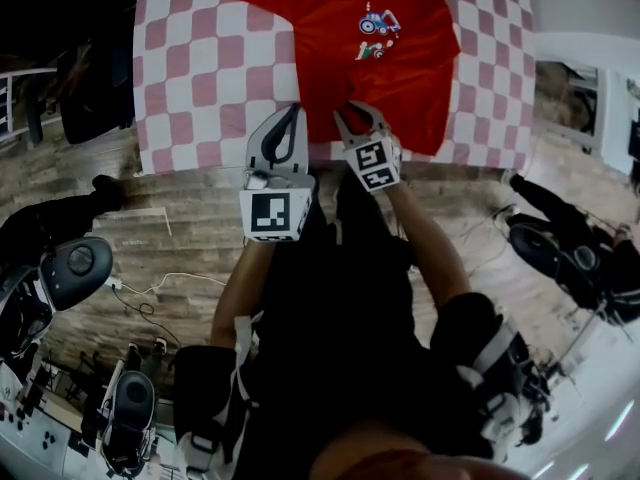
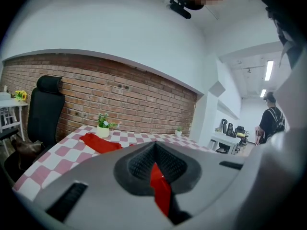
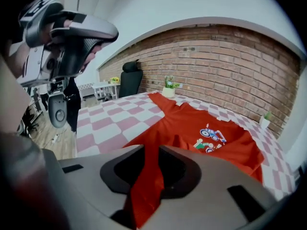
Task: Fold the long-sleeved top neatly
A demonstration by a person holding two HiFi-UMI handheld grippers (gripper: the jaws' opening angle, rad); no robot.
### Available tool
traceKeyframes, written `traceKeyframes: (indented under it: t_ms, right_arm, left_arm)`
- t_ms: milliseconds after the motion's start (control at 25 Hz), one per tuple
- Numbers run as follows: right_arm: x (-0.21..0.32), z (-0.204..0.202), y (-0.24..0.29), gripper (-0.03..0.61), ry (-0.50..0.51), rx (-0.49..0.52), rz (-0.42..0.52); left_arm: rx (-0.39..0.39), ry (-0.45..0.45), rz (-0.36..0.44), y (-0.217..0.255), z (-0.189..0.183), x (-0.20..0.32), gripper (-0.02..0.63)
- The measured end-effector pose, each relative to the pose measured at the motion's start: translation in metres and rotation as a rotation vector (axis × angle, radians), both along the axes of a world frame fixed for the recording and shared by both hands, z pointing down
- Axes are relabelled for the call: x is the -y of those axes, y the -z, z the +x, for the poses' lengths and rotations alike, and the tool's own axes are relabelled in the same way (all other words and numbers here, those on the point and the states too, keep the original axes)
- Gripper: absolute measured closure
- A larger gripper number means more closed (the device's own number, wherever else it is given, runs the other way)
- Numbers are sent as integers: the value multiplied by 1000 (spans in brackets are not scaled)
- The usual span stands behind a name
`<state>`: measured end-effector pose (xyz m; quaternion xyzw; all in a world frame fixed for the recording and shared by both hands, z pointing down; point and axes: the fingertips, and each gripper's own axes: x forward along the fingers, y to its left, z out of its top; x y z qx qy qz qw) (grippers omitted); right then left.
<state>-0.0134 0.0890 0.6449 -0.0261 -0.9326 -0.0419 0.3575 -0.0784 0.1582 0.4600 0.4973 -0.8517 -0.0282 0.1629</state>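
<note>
1. Red long-sleeved fabric top [image 1: 400, 68] lies spread on the pink-and-white checked desk [image 1: 200, 68].
2. Left gripper [image 1: 290, 113]: fingers closed on the top's near edge.
3. Right gripper [image 1: 358, 118]: fingers parted, red fabric loose between them.
4. Progress: apparently early; most folding remains.
5. Tractor print [image 1: 380, 23]; no legible writing.

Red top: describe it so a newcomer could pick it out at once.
Find the table covered in pink-and-white checks in front of the brick wall. The red top lies spread on it, the only garment there, marked by a small tractor print on its chest.
</note>
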Motion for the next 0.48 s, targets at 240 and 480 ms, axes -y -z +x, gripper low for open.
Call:
traceKeyframes:
  t_ms: [240, 480]
  right_arm:
    - [46, -15, 0, 511, -209, -14, 14]
    - [60, -14, -31, 518, -282, -134, 8]
  left_arm:
    - [5, -7, 10, 3, -5, -2, 609]
    - [-5, 8, 11, -1, -13, -11, 609]
